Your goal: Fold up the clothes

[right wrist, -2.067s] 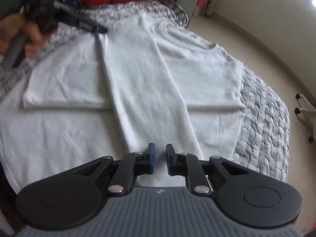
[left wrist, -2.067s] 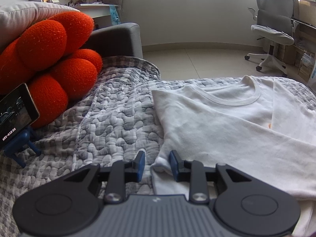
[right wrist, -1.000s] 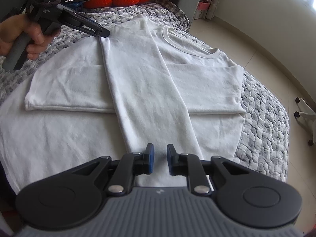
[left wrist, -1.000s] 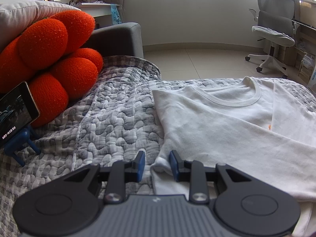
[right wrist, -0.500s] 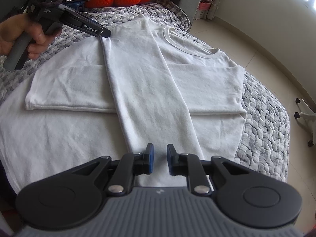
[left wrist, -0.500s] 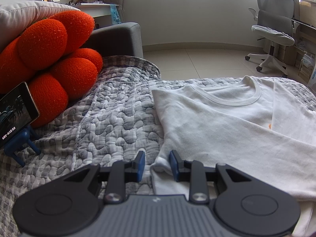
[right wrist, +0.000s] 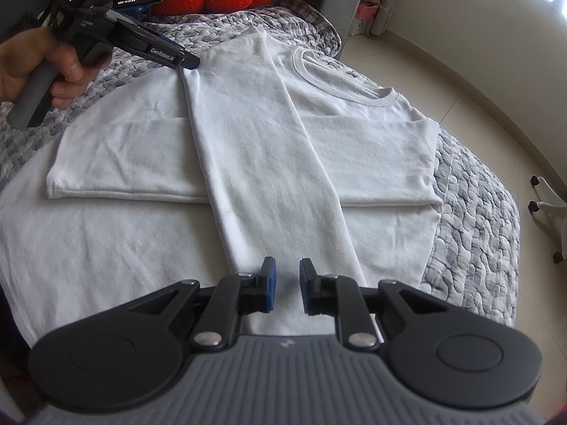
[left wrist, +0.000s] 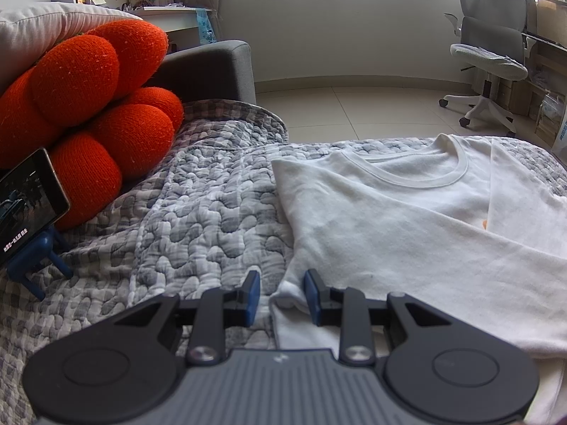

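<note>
Almost nothing has shifted over the last two seconds: both grippers hold the stations they had, and the right wrist view has only steadied after a slight lift. White long-sleeved shirt (right wrist: 255, 148) lies flat on the grey quilted cover (left wrist: 198, 219), collar toward the far corner by the orange cushion (left wrist: 99, 106), with both sleeves crossed over the body, one straight across and one diagonally on top.

Left gripper (left wrist: 281, 295) rests at the shoulder edge of the shirt, fingers apart with a ridge of fabric between them, not clamped. Right gripper (right wrist: 286, 288) hovers over the lower end of the diagonal sleeve, fingers parted and empty.

Judgement: sleeves are folded in; a side or lengthwise body fold appears to be in hand. Next move calls for closing both grippers on fabric edges and carrying them over evenly.
</note>
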Tool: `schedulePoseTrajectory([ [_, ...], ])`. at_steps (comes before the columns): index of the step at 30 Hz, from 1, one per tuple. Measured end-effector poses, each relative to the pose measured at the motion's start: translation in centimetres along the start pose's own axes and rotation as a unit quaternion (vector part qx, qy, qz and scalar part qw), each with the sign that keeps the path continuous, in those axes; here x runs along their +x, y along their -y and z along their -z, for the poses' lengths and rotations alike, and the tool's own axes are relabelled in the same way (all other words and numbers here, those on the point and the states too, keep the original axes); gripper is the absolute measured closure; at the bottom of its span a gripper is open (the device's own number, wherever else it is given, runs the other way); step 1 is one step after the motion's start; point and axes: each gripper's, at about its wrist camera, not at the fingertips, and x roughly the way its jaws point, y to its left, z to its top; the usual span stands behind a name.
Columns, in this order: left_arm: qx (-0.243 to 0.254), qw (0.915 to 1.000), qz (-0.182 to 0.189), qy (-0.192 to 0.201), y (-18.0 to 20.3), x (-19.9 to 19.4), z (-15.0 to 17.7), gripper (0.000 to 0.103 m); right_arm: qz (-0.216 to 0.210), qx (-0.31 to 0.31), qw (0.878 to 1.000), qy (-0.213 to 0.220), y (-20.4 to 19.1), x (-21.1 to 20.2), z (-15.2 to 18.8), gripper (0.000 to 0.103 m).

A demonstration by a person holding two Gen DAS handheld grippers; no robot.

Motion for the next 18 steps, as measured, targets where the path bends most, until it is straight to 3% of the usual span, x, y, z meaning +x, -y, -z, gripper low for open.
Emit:
schedulePoseTrajectory([
  [18,-0.043,0.9988,0.022,0.006,-1.3,-0.4,-0.4,0.073,-0.006,0.008,1.000,-0.004,0.0,0.4,-0.4,0.084],
])
